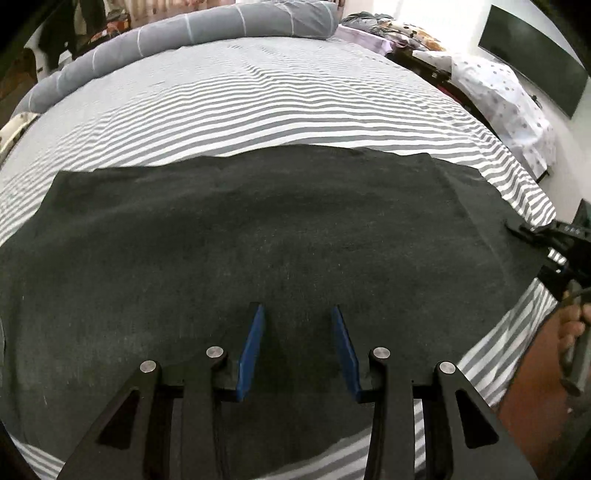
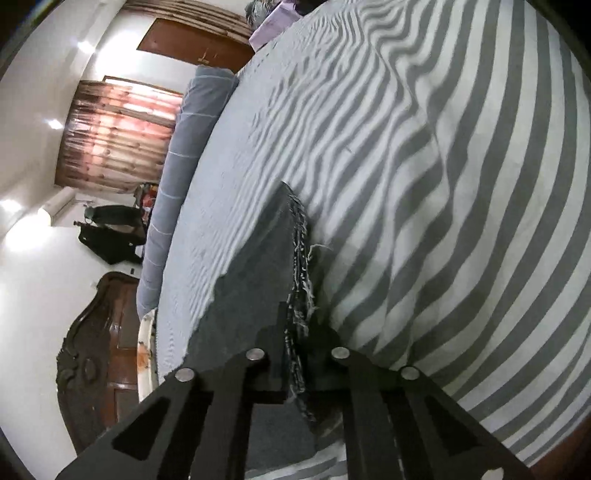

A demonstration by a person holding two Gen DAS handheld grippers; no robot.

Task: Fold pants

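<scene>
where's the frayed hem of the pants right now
In the right wrist view the frayed hem lies on the striped bedsheet, running up from the right gripper, which is clamped on it.

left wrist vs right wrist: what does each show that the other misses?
Left wrist only: the whole spread of the dark pants lying flat, the left gripper with blue-padded jaws open above them, the right gripper at the pants' right edge, and a dark screen on the wall.

Right wrist only: the frayed hem up close with the jaws closed on it, a curtained window, and a carved wooden headboard.

Both: the pants, the striped bedsheet, and the grey bolster.
</scene>
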